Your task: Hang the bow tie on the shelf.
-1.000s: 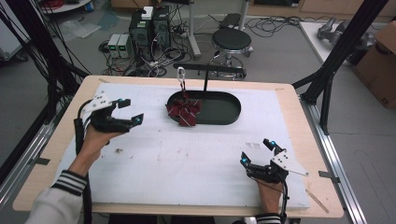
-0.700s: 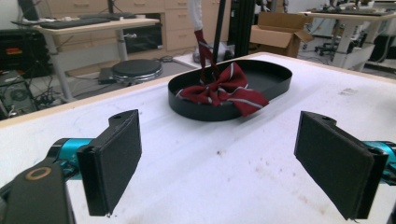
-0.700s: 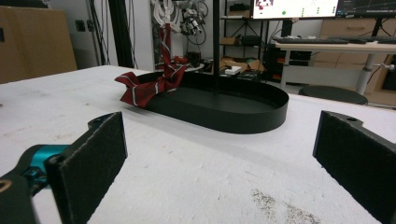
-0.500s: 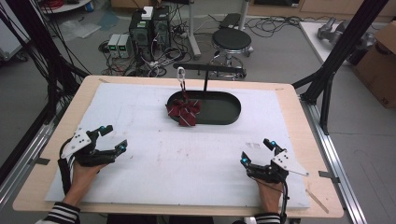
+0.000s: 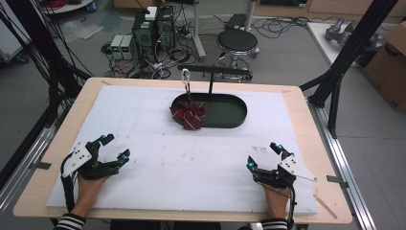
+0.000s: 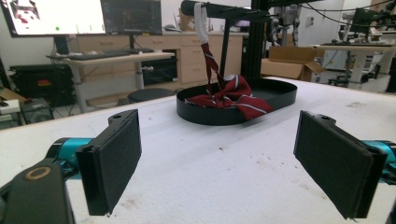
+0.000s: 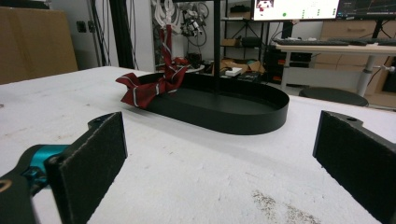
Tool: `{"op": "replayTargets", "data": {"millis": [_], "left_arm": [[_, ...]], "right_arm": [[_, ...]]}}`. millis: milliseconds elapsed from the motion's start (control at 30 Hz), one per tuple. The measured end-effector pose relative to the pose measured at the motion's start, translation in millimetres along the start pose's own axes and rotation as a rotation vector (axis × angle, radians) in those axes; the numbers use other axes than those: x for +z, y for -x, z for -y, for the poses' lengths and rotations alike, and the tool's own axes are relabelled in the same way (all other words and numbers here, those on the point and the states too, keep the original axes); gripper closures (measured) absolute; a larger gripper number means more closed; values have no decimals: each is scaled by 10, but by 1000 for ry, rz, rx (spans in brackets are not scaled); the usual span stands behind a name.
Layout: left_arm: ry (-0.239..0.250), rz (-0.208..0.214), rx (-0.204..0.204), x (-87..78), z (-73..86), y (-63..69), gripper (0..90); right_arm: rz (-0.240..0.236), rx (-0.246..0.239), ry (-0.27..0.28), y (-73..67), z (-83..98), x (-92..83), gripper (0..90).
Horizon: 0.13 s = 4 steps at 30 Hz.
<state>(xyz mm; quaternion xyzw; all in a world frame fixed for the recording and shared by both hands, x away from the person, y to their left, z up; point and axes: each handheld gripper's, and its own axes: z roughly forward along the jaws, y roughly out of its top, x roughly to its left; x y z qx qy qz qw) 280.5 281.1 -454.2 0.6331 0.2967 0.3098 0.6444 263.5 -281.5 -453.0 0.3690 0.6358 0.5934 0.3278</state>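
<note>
Both the left gripper (image 5: 115, 148) and right gripper (image 5: 263, 155) rest wide apart near the surface's (image 5: 143, 115) front corners; the tie's (image 5: 187, 116) far end hangs clipped, partly hidden inside the tray (image 5: 230, 111).

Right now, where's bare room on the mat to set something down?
Open: the wide white mat between the left gripper and right gripper, and both sides of the black oval tray. Crowded: the tray's left end, where the red striped tie spills over its rim.
</note>
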Motion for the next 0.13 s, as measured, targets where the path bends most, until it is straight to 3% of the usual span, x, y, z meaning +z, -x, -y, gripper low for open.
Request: {"op": "replayTargets", "data": {"millis": [133], "left_arm": [[1, -2, -17, -5, 2, -17, 154]], "right_arm": [[0, -2, 0, 0, 0, 1, 18]]}}
